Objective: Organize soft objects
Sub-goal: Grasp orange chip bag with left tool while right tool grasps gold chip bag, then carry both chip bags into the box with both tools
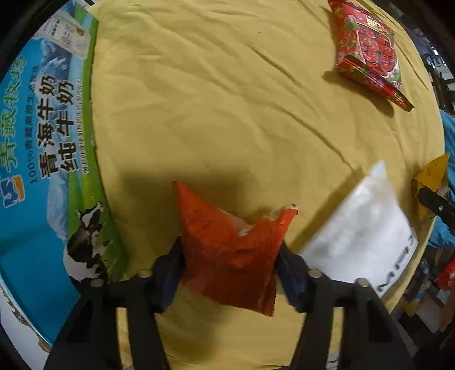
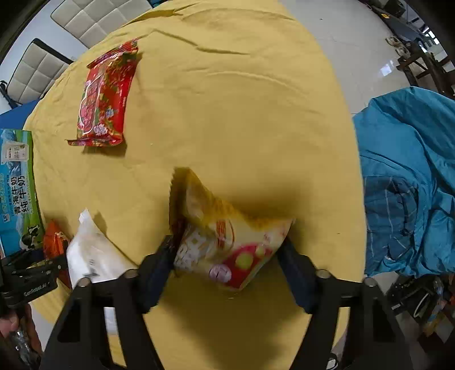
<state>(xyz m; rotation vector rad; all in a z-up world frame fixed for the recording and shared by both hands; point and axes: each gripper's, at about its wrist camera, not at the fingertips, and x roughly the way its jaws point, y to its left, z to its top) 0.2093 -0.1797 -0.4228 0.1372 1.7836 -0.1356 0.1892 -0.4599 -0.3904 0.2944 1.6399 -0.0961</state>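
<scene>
An orange packet point(image 1: 230, 247) is clamped by the left gripper point(image 1: 229, 270) and a yellow packet point(image 2: 227, 242) by the right gripper point(image 2: 227, 264) (both lifted, seemingly), while a red packet point(image 2: 103, 95) at 10 o'clock and a white pouch point(image 1: 361, 224) are left unsorted on the yellow cloth point(image 2: 227, 113).

Yellow tablecloth point(image 2: 227, 99), milk carton point(image 1: 42, 159) — blue quilt point(image 2: 409, 182), padded chairs point(image 2: 93, 17).

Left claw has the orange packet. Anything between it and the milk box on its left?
Nothing visible. The left claw grips the orange packet; only bare yellow cloth lies between it and the milk box. The white packet sits on the opposite side.
</scene>
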